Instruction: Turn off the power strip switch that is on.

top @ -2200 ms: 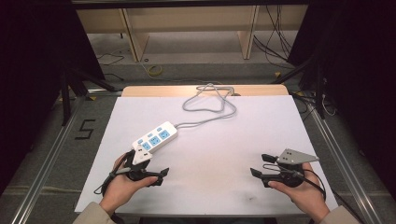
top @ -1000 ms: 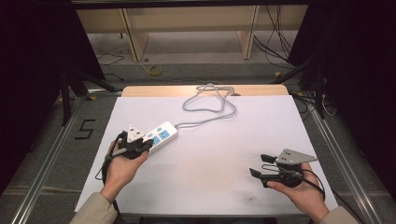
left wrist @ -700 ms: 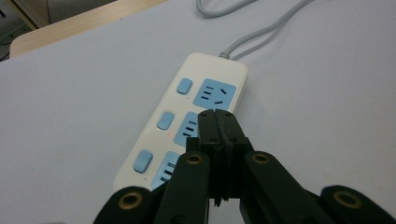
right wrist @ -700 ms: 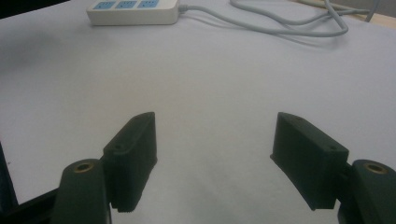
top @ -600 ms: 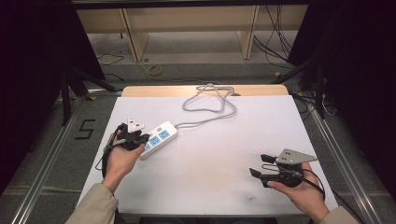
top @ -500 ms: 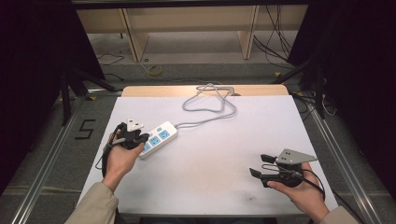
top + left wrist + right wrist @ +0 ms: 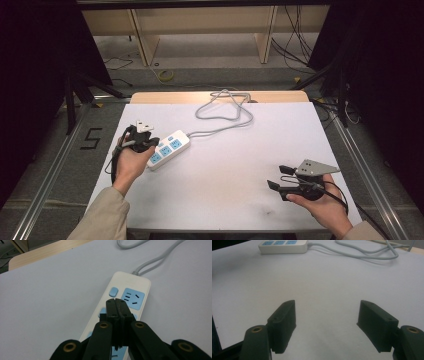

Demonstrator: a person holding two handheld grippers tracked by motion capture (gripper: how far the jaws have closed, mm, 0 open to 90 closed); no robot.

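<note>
A white power strip (image 7: 168,148) with blue sockets lies on the white table (image 7: 225,165), left of centre; its grey cord (image 7: 225,107) loops toward the far edge. My left gripper (image 7: 150,145) hovers over the strip's near end. In the left gripper view its jaws are pressed together, the gripper (image 7: 116,305) just above the power strip (image 7: 130,287) beside a blue switch (image 7: 113,291). My right gripper (image 7: 276,178) rests at the front right of the table. In the right gripper view it (image 7: 325,315) stands open with nothing between its jaws, the power strip (image 7: 284,246) far off.
The table's far wooden edge (image 7: 165,96) lies just behind the cord loops. Beyond it stand wooden shelf legs (image 7: 142,45) and floor cables. Metal rails (image 7: 55,165) run along both sides of the table.
My left gripper moved from the table's front left up and forward onto the power strip's near end, with its jaws together. The right gripper has stayed in place and open.
</note>
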